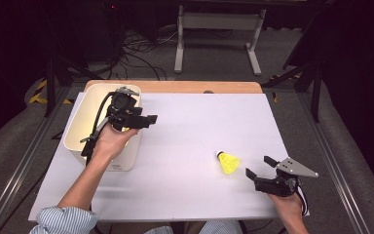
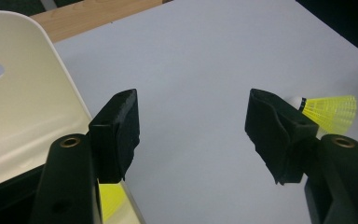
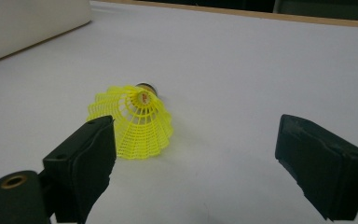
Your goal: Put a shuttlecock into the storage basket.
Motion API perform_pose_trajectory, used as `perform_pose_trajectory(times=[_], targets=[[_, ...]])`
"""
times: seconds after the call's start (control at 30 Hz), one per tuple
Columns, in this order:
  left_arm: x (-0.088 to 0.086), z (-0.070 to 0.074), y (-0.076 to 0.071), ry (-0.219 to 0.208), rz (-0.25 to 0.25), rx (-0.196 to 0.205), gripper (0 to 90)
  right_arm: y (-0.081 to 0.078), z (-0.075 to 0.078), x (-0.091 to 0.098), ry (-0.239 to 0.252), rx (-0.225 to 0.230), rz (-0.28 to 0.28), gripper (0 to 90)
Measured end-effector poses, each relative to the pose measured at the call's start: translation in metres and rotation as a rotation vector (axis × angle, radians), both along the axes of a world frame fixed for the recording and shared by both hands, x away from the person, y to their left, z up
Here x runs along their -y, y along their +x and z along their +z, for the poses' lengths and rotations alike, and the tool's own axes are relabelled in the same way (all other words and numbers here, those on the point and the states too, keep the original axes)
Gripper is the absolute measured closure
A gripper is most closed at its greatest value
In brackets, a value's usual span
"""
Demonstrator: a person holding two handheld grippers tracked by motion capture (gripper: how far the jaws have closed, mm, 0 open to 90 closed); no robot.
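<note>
Near the right gripper (image 1: 260,167), jaws apart, lies a yellow mesh-skirted shuttlecock (image 1: 229,162) on its side.

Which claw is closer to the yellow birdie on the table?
The right claw. It sits just beside the birdie with its jaws open toward it, while the left claw is far off, over the white bin.

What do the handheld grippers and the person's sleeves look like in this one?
Both the left gripper and the right gripper are black, with two blocky padded jaws. A black cable trails from each. The right one carries a grey three-cornered plate. The sleeves are blue-and-white striped, rolled up.
</note>
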State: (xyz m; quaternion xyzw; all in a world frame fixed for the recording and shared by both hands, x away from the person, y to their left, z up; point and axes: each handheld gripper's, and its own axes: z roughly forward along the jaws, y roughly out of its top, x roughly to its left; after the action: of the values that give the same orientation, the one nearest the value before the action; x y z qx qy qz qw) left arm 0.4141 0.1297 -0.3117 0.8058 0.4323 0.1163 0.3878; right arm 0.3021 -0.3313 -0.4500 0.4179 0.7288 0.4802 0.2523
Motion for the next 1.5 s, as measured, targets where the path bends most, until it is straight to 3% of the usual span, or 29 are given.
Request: perform_pose_trajectory(times=[1.0, 1.13, 1.5], targets=[[0.019, -0.009, -0.011, 0.009, -0.042, 0.032, 35.9, 0.000, 0.001, 0.000, -0.024, 0.007, -0.007, 13.0], [0.022, -0.013, -0.013, -0.010, -0.041, 0.030, 35.9, -0.001, 0.002, 0.000, -0.026, 0.009, 0.000, 13.0], [0.030, -0.019, -0.014, -0.008, -0.056, 0.027, 35.7, 0.003, 0.004, -0.006, -0.045, -0.009, 0.026, 13.0]])
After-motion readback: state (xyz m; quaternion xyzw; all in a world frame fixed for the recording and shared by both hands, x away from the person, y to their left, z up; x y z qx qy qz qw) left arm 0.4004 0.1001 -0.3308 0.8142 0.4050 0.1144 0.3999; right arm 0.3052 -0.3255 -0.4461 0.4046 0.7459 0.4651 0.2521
